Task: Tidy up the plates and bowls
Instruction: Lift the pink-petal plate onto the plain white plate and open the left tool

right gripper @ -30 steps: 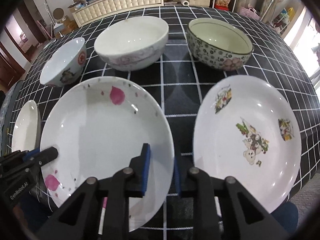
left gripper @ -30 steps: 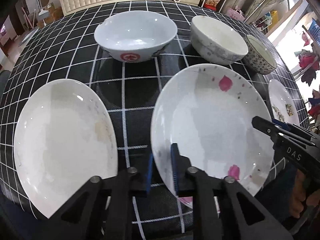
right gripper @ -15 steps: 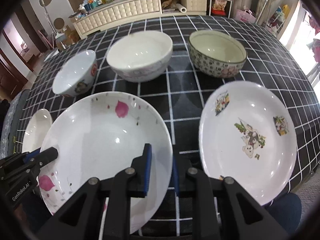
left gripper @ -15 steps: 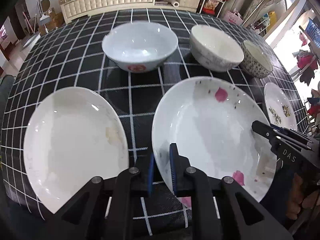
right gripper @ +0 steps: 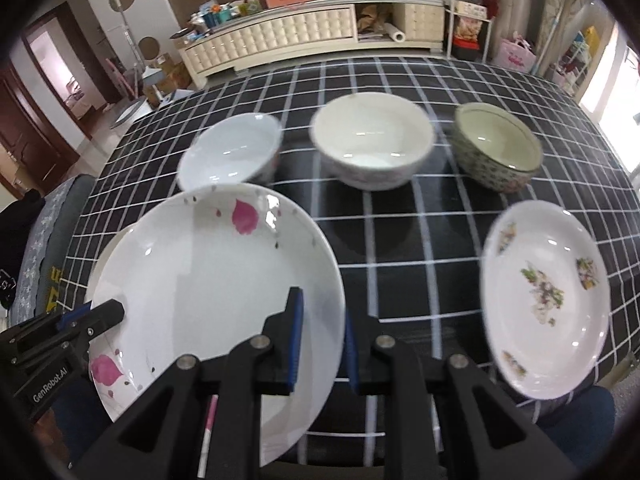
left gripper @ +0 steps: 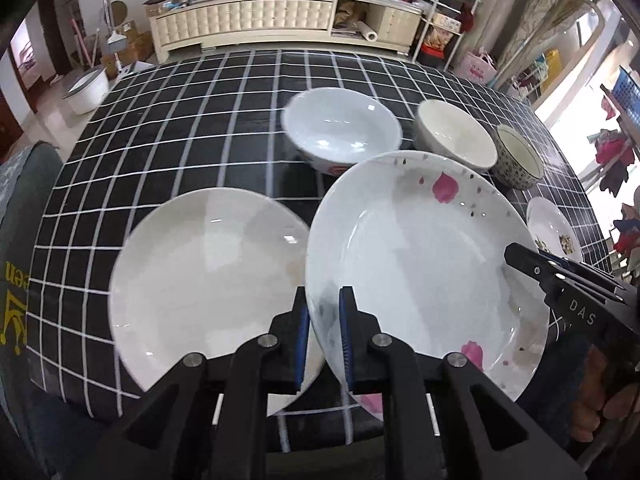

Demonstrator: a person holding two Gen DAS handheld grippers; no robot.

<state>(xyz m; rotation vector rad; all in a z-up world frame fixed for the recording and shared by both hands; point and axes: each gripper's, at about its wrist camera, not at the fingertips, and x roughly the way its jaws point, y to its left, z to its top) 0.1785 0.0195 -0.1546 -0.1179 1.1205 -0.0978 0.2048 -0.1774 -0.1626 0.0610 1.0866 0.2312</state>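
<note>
Both grippers hold the pink-petal plate (left gripper: 424, 264), lifted above the checked tablecloth and overlapping the plain white plate (left gripper: 204, 276). My left gripper (left gripper: 323, 336) is shut on its left rim. My right gripper (right gripper: 322, 340) is shut on its right rim (right gripper: 212, 280). The right gripper also shows at the right of the left wrist view (left gripper: 560, 280), and the left gripper at the lower left of the right wrist view (right gripper: 72, 332). A floral plate (right gripper: 546, 300) lies on the table at the right.
Three bowls stand in a row behind: a white bowl with a red mark (left gripper: 342, 130), a cream bowl (right gripper: 372, 144) and a patterned bowl (right gripper: 498, 146). The black checked table (left gripper: 180, 128) ends at the near edge. A cream cabinet (left gripper: 260, 24) stands beyond.
The pink-petal plate has risen off the table and moved left, now overlapping the plain white plate. Both grippers rose with it; the views show the room beyond.
</note>
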